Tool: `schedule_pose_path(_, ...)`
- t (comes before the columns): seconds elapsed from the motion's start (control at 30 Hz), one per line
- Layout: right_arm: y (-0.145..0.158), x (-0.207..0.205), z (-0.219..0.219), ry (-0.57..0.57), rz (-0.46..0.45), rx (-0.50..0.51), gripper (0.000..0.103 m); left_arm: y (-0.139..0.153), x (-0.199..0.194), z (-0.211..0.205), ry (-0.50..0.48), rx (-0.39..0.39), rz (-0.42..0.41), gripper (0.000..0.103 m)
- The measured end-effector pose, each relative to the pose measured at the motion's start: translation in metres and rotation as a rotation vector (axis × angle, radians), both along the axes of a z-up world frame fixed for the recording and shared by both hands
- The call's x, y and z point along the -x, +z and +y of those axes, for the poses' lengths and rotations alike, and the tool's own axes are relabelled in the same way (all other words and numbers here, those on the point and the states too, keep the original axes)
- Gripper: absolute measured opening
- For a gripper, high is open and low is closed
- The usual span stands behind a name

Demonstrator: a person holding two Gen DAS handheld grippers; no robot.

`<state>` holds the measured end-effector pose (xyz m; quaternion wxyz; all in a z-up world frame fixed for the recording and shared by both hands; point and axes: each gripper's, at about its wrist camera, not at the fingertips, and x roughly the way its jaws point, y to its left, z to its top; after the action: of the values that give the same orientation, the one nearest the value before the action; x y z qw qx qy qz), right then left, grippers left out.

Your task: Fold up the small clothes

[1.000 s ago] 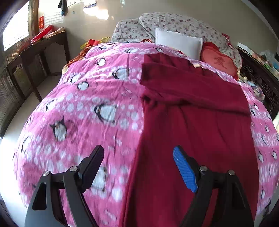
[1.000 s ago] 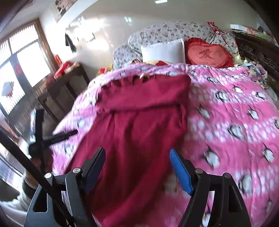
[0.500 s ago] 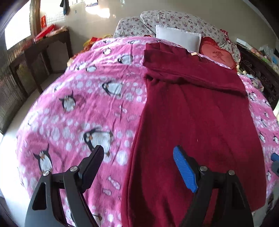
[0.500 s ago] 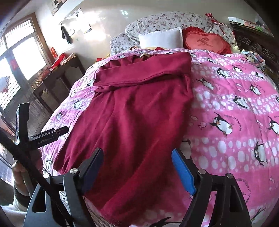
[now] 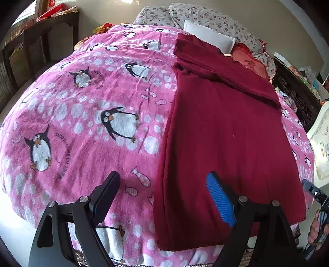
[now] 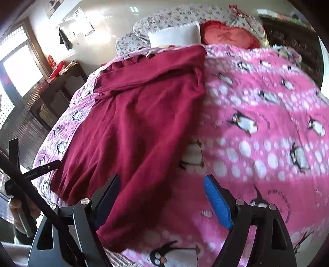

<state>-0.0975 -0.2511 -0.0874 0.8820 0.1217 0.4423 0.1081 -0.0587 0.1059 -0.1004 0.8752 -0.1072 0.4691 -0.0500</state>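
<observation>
A dark red garment lies flat on a pink penguin blanket, its far part folded across near the pillows; it also shows in the right wrist view. My left gripper is open and empty, hovering over the garment's near left corner at the bed's foot. My right gripper is open and empty over the garment's near right corner, with the hem between its fingers' line of view. The right gripper's tip shows at the left view's right edge.
A white pillow, floral pillows and a red heart cushion lie at the head of the bed. A dark wooden table stands to the left. Dark carved furniture stands to the right.
Both grippers have drawn back toward the foot of the bed and dropped lower, so the garment's near hem is now in view. Both stay open.
</observation>
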Motion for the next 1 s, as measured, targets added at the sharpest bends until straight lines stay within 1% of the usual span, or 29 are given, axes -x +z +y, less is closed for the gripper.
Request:
schedule_pose_path(0.1, -0.008, 0.003, 0.001, 0.033, 0.02, -0.044, 0.086, -0.007, -0.003, -0.002, -0.013, 0.027, 0.022, 0.086)
schedule_pose_path(0.13, -0.01, 0.003, 0.002, 0.043, 0.025, -0.063, 0.086, -0.01, -0.004, -0.003, -0.01, 0.02, 0.025, 0.087)
schedule_pose_path(0.2, -0.017, 0.003, 0.004, 0.06, 0.027, -0.134, 0.086, -0.012, -0.005, -0.007, -0.01, 0.003, 0.023, 0.089)
schedule_pose_path(0.3, -0.014, 0.002, 0.012, 0.061, 0.01, -0.152, 0.086, -0.011, -0.006, -0.013, -0.014, -0.011, 0.019, 0.091)
schedule_pose_path(0.4, -0.001, 0.001, 0.033, 0.135, -0.045, -0.206, 0.086, -0.012, -0.007, -0.014, -0.01, -0.006, 0.019, 0.092)
schedule_pose_path(0.47, 0.004, -0.002, 0.047, 0.163, -0.064, -0.208, 0.086, -0.013, -0.007, -0.014, -0.007, -0.005, 0.018, 0.093)
schedule_pose_path(0.53, 0.001, -0.009, 0.063, 0.205, -0.063, -0.2, 0.086, -0.014, -0.007, -0.015, -0.006, -0.008, 0.018, 0.094)
schedule_pose_path(0.6, -0.004, -0.015, 0.067, 0.209, -0.06, -0.224, 0.086, -0.014, -0.008, -0.016, -0.006, -0.013, 0.016, 0.094)
schedule_pose_path(0.67, -0.011, -0.021, 0.067, 0.216, -0.035, -0.29, 0.087, -0.015, -0.009, -0.017, -0.01, -0.015, 0.015, 0.095)
schedule_pose_path(0.7, -0.013, -0.021, 0.068, 0.231, -0.02, -0.307, 0.088, -0.015, -0.009, -0.017, -0.011, -0.014, 0.014, 0.095)
schedule_pose_path(0.83, -0.008, -0.008, 0.061, 0.285, -0.022, -0.303, 0.088, -0.017, -0.011, -0.016, -0.011, -0.003, 0.011, 0.097)
schedule_pose_path(0.9, -0.005, -0.002, 0.045, 0.252, -0.03, -0.319, 0.088, -0.017, -0.012, -0.016, -0.012, 0.001, 0.009, 0.098)
schedule_pose_path(1.0, -0.008, 0.001, 0.024, 0.18, -0.013, -0.305, 0.088, -0.018, -0.013, -0.017, -0.013, -0.002, 0.006, 0.099)
